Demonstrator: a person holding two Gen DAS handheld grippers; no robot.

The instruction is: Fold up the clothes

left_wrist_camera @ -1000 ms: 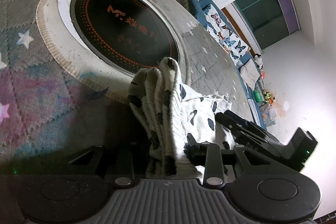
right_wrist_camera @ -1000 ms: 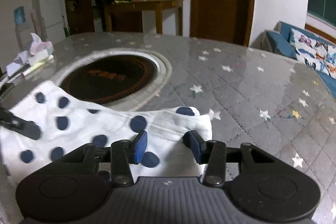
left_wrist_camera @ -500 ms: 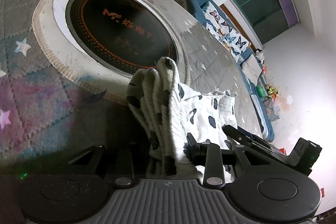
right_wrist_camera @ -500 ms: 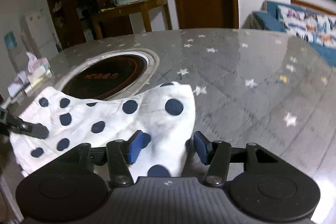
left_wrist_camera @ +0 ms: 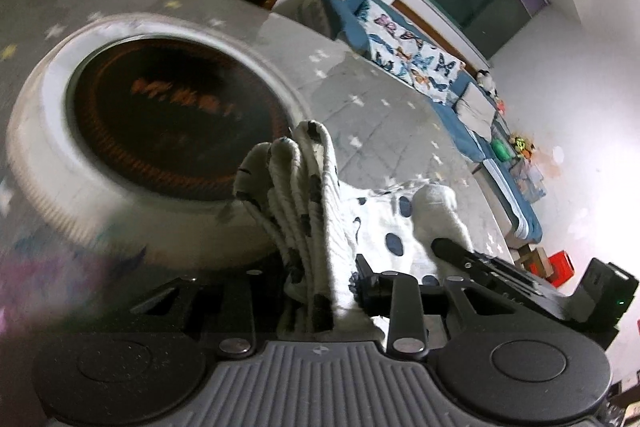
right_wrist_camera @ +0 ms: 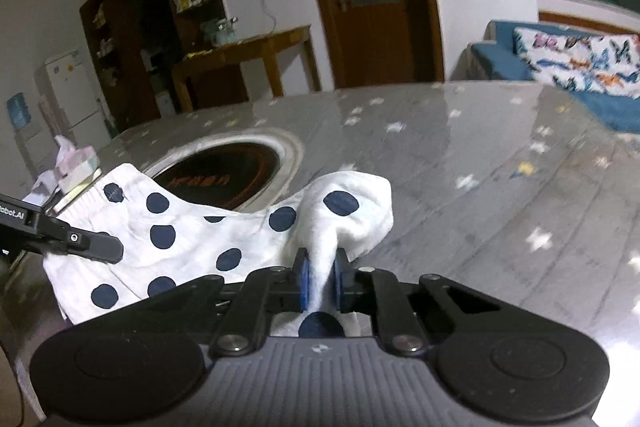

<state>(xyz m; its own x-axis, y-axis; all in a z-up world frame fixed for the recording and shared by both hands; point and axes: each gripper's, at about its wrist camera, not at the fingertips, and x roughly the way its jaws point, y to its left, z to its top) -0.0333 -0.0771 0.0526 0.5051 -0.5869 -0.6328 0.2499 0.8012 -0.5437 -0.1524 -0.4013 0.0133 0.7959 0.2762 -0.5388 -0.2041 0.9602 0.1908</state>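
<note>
A white garment with dark blue dots (right_wrist_camera: 192, 227) hangs stretched between my two grippers above the grey table. My left gripper (left_wrist_camera: 320, 279) is shut on its bunched, ribbed waistband (left_wrist_camera: 296, 187). My right gripper (right_wrist_camera: 320, 277) is shut on a pinched fold at the other end of the garment. The right gripper also shows in the left wrist view (left_wrist_camera: 500, 267), low at the right. The left gripper's finger tip shows in the right wrist view (right_wrist_camera: 84, 241), at the left edge.
The round table has a grey star-patterned cover (right_wrist_camera: 500, 163) and a black round cooktop (left_wrist_camera: 168, 123) in a white ring at its middle. A tissue pack (right_wrist_camera: 76, 163) lies at the table's left side. A blue sofa (right_wrist_camera: 560, 67) stands beyond the table.
My right gripper has shut on the garment's fold, after being open around it. Both grippers have risen with the garment, and it now hangs off the table.
</note>
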